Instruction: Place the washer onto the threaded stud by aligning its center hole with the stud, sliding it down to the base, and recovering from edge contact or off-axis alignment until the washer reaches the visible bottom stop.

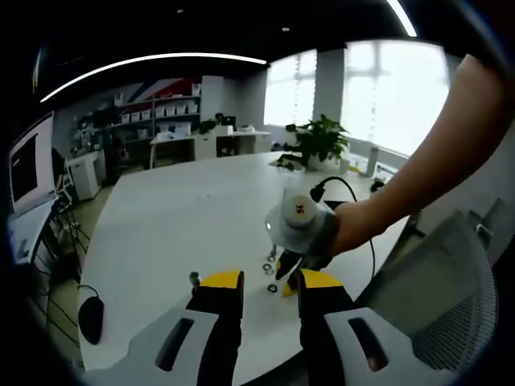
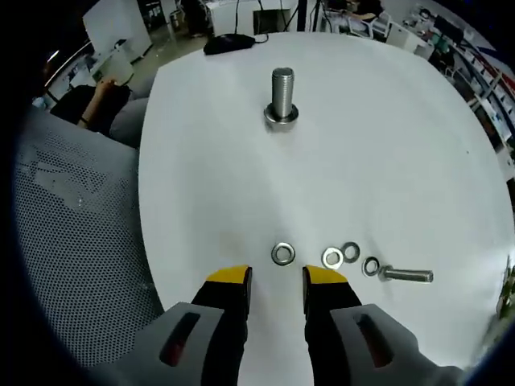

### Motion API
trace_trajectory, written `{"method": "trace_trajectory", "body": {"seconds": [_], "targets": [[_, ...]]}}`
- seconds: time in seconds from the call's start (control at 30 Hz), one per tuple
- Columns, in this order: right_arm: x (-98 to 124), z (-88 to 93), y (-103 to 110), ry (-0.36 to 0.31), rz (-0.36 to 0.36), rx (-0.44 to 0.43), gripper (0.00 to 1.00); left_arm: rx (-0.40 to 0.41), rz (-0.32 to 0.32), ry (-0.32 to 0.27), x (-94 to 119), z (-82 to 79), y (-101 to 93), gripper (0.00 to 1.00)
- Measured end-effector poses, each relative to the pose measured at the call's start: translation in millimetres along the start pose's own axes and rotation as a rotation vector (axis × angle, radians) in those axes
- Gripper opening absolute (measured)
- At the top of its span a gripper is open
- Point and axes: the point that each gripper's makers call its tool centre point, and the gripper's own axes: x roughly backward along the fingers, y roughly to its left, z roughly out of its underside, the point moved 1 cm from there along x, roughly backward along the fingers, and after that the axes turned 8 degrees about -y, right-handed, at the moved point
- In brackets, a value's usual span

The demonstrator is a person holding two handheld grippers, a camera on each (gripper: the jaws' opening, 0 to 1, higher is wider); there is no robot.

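Four small rings: lying flat on the white worktop (image 2: 386, 161) in a loose row just ahead of the right gripper (image 2: 277, 277), beside a loose bolt (image 2: 406, 276) on its side.
Nearest washer: washer (image 2: 282, 254) sits flat, just beyond the yellow jaw tips and roughly centred between them — not touched.
Other rings: second washer (image 2: 332, 258), third (image 2: 351, 252), fourth (image 2: 371, 265); the second and third look to touch or overlap, though the view is too small to be sure.
Threaded stud: threaded stud (image 2: 282, 95) stands upright on its hex base, well apart from the washers, farther across the worktop; nothing on it, so placement is not yet begun.
Right jaws: apart, empty, poised over the worktop.
Left gripper: left gripper (image 1: 270, 283) hangs above the near worktop edge, jaws apart, holding nothing; the other gripper and the person's hand (image 1: 342, 229) come in from the right, over the washers (image 1: 272, 269).
Handling, judged: thin steel ring — light, rigid, smooth, likely to skate on the slick worktop and hard to lift from flat.
Grip point, judged: pinch across the outer rim on opposite edges, keeping the centre hole clear for the stud; a tilted hold would probably catch on the threads.
Background: potted plant (image 1: 318, 145), mesh chair (image 2: 72, 241).
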Motion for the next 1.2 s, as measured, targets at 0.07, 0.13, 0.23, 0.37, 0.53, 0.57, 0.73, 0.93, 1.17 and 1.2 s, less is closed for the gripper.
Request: {"method": "trace_trajectory", "body": {"seconds": [0.07,0.13,0.23,0.37,0.53,0.57,0.73,0.93,1.17,1.2], "targets": [[-1.5,-0.2,-0.3,0.003,-0.003,-0.006,0.28,0.001,-0.001,0.005,0.1,1.2,0.5,0.25],[-2.7,-0.9,-0.2,0.007,-0.006,-0.004,0.28,0.002,-0.001,0.007,0.0,1.6,0.8,0.25],[-5.0,-3.5,0.3,0.013,-0.013,0.000,0.28,0.003,-0.003,0.006,0.0,1.4,1.0,0.25],[-8.8,-4.2,2.3,0.028,-0.025,0.036,0.28,0.007,-0.005,0.008,-0.1,1.8,1.7,0.24],[-9.0,-7.2,-2.8,0.038,-0.029,0.040,0.25,0.005,0.000,0.017,-1.1,3.1,0.7,0.24],[-8.7,-6.6,-2.5,0.043,-0.032,0.053,0.24,0.004,0.000,0.018,-1.2,3.4,0.6,0.24],[-9.8,-8.1,4.1,0.061,-0.055,0.155,0.20,0.004,0.000,0.021,-1.6,3.8,1.2,0.24],[-10.0,-7.9,5.8,0.076,-0.065,0.194,0.17,0.005,-0.001,0.025,-1.3,5.0,1.2,0.24],[-5.6,2.6,1.2,0.120,-0.083,0.211,0.16,0.005,-0.004,0.028,-1.1,5.9,1.8,0.24],[-5.1,2.2,1.8,0.117,-0.086,0.208,0.16,0.004,-0.005,0.029,-1.0,6.0,2.0,0.24]]}}
